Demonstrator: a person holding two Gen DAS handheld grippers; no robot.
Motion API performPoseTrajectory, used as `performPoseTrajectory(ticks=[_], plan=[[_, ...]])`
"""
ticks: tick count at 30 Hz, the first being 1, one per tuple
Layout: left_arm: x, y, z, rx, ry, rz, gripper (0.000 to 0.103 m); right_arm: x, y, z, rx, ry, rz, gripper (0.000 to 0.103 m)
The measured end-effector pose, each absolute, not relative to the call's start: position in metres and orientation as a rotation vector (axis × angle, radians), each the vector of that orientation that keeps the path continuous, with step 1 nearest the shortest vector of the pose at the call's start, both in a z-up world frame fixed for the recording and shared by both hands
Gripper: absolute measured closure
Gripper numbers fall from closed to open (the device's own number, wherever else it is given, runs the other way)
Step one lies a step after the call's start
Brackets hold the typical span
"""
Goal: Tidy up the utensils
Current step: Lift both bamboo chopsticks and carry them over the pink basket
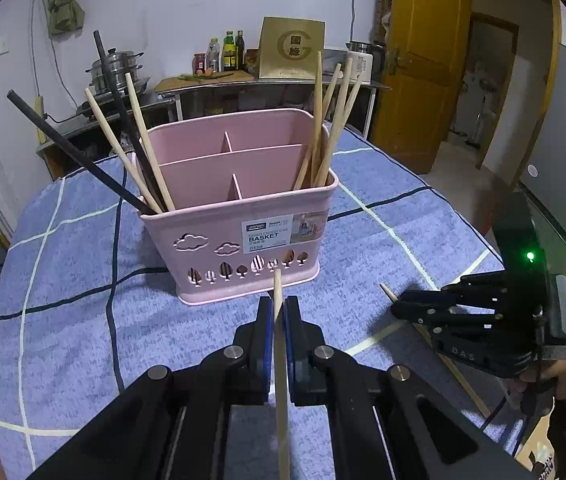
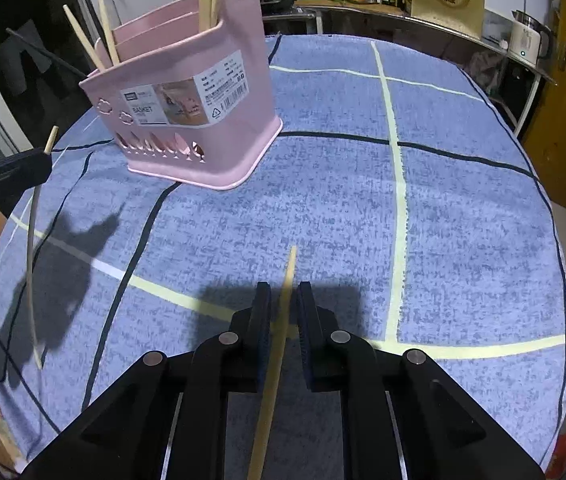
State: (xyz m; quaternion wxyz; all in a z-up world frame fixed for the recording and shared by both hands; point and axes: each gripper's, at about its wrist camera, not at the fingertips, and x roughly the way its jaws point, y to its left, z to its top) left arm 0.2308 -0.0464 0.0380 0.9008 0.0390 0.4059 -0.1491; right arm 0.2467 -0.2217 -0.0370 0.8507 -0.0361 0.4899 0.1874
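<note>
Your left hand-held gripper (image 1: pixel 277 312) is clamped shut on a wooden chopstick (image 1: pixel 281 380), blue pads pressed against both sides; the stick's tip pokes out just past the fingertips and the rest runs back between the fingers toward the camera. Straight ahead of it, near, stands the pink basket (image 1: pixel 243 248) on the blue checked cloth covering the tabletop (image 1: pixel 83 320). In the basket's corner compartment on that gripper's left you have two black chopsticks (image 1: pixel 79 156) and several wooden ones leaning outward; the far right compartment holds a bunch of light wooden chopsticks (image 1: pixel 331 120) standing nearly upright. The middle compartments look bare from here. Off to that gripper's right, low over the cloth, sits your right hand-held gripper (image 1: pixel 397 306), a chopstick tip showing at its nose and your hand (image 1: pixel 559 372) behind it. From the right wrist view, your right hand-held gripper (image 2: pixel 284 300) has its jaws slightly apart, a second wooden chopstick (image 2: pixel 279 344) between them; it lies against the left pad, with a gap on the right side, so the pads don't squeeze it. The basket (image 2: pixel 203 120) is ahead and to that gripper's left, well apart. At its far left edge the left hand-held gripper (image 2: pixel 43 160) shows with its chopstick hanging down below it.
</note>
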Motion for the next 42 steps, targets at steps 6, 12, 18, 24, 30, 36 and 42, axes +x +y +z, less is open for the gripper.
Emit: performPoseTrajectory(ticks=[6,12,18,24,30,36,42], plan=[[0.234,-0.046,0.035,0.07,0.849,-0.308,0.098,0.252,-0.216,-0.038,-0.108,1.047,0.398,0.096],[0.23,-0.046,0.043,0.075,0.833,-0.312,0.098,0.247,-0.217,-0.027,-0.048,1.013,0.429,0.097],[0.223,-0.041,0.064,0.065,0.787,-0.314,0.098,0.228,-0.215,0.024,-0.022,0.875,0.472,0.097],[0.21,-0.034,0.098,0.06,0.716,-0.313,0.098,0.209,-0.209,0.078,-0.013,0.724,0.5,0.097],[0.195,-0.027,0.13,0.05,0.65,-0.31,0.098,0.196,-0.205,0.102,-0.006,0.644,0.501,0.098],[0.187,-0.021,0.146,0.044,0.62,-0.31,0.098,0.188,-0.203,0.112,0.003,0.604,0.497,0.098],[0.183,-0.018,0.147,0.04,0.631,-0.317,0.098,0.183,-0.198,0.117,-0.008,0.595,0.508,0.098]])
